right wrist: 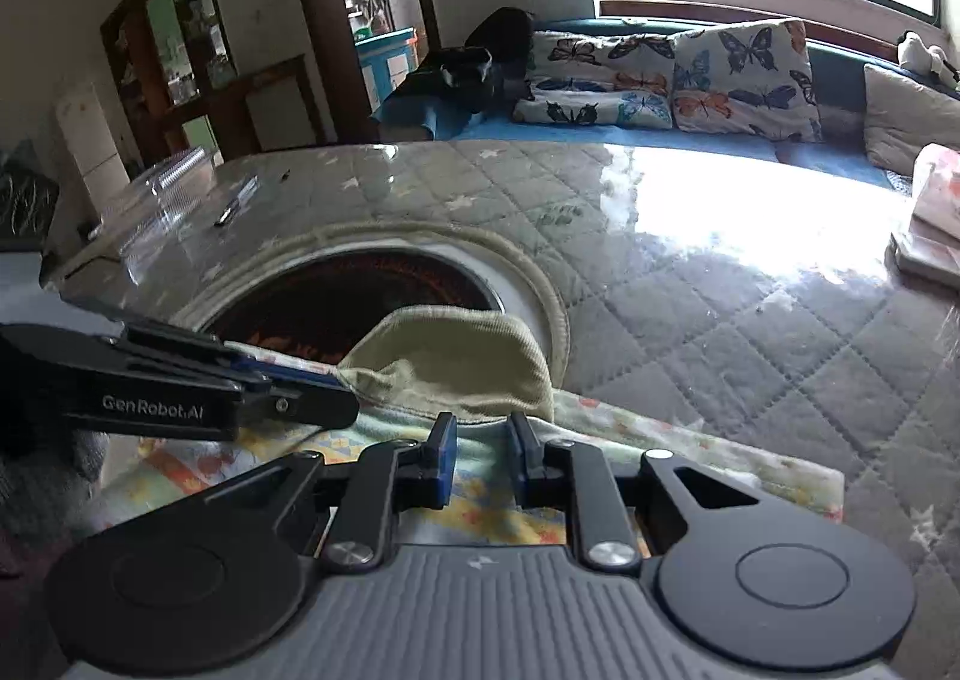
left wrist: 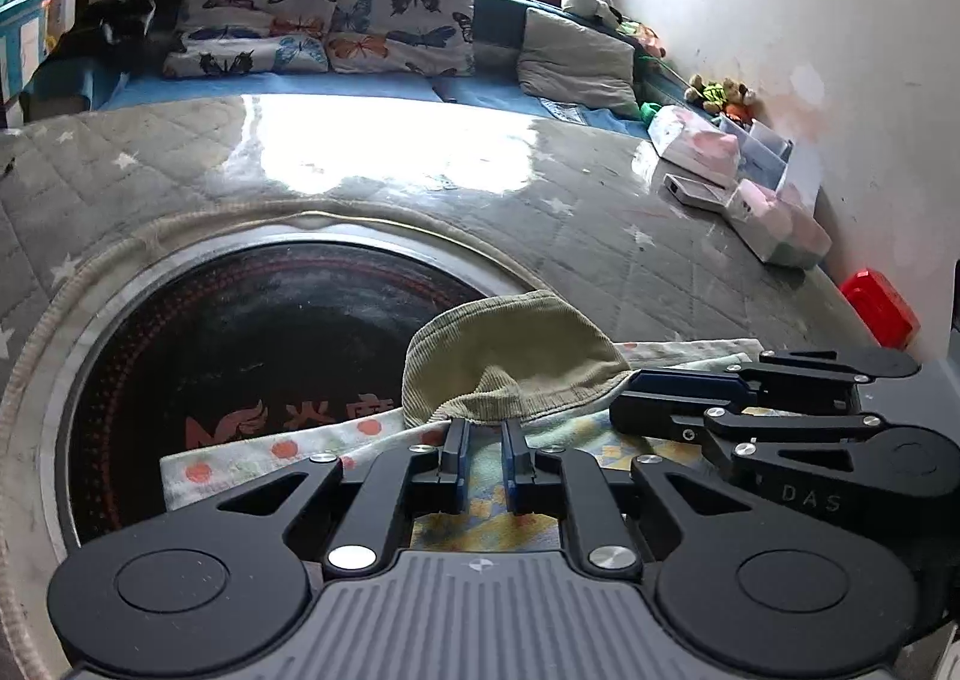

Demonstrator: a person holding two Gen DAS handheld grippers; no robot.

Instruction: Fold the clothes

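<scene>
An olive corduroy garment (left wrist: 510, 362) lies bunched on a patterned cloth (left wrist: 288, 455) on the table, over the edge of a round black heater plate (left wrist: 240, 356). My left gripper (left wrist: 485, 428) is open, its tips at the garment's near hem. My right gripper (right wrist: 483, 422) is open too, its tips at the hem of the same garment (right wrist: 456, 365). The right gripper's fingers (left wrist: 690, 389) reach in from the right in the left wrist view. The left gripper's fingers (right wrist: 288, 380) reach in from the left in the right wrist view.
A quilted grey cover (left wrist: 600, 236) under clear plastic tops the table. Boxes and pink packs (left wrist: 738, 182) and a red box (left wrist: 879, 305) sit at the right edge by the wall. A sofa with butterfly cushions (right wrist: 738, 74) stands behind. Clear plastic containers (right wrist: 162, 182) sit far left.
</scene>
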